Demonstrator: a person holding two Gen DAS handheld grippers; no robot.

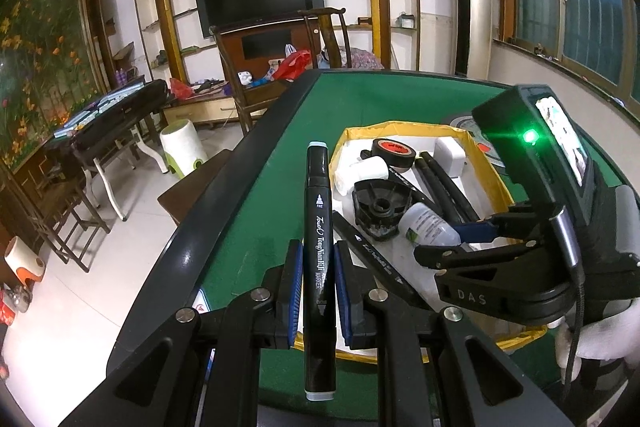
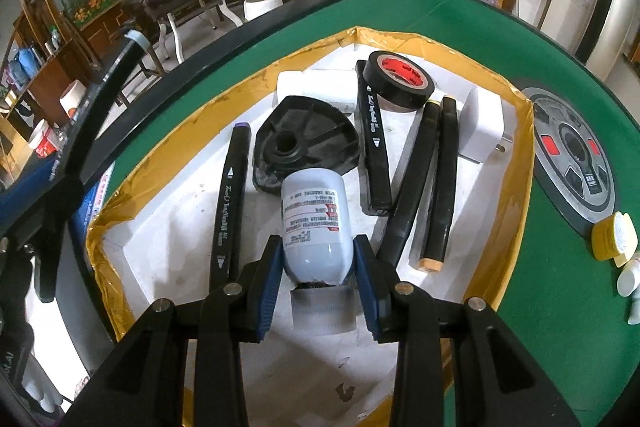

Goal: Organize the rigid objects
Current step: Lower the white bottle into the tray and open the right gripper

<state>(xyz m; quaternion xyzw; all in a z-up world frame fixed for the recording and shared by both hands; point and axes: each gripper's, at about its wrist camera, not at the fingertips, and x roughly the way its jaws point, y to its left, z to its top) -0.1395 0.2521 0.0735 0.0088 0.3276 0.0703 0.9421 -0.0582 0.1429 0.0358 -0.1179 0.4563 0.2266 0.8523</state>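
Left gripper [image 1: 316, 297] pinching a black marker [image 1: 319, 251] upright between blue pads, barrel lettered "Touch TongNianRiJi MARKER", over the green table [image 1: 372, 99]; right gripper [image 2: 318, 275] clamped on a white bottle [image 2: 314, 215] near its cap end, printed label too small to read, body pointing to 12 o'clock over the white tray [image 2: 168, 251]; lying in tray: second marker [image 2: 226, 203] at 10 o'clock of the bottle, black plastic part [image 2: 308, 137] at 12, tape roll [image 2: 400, 79] at 1; "DAS" moulded on right gripper's arm.
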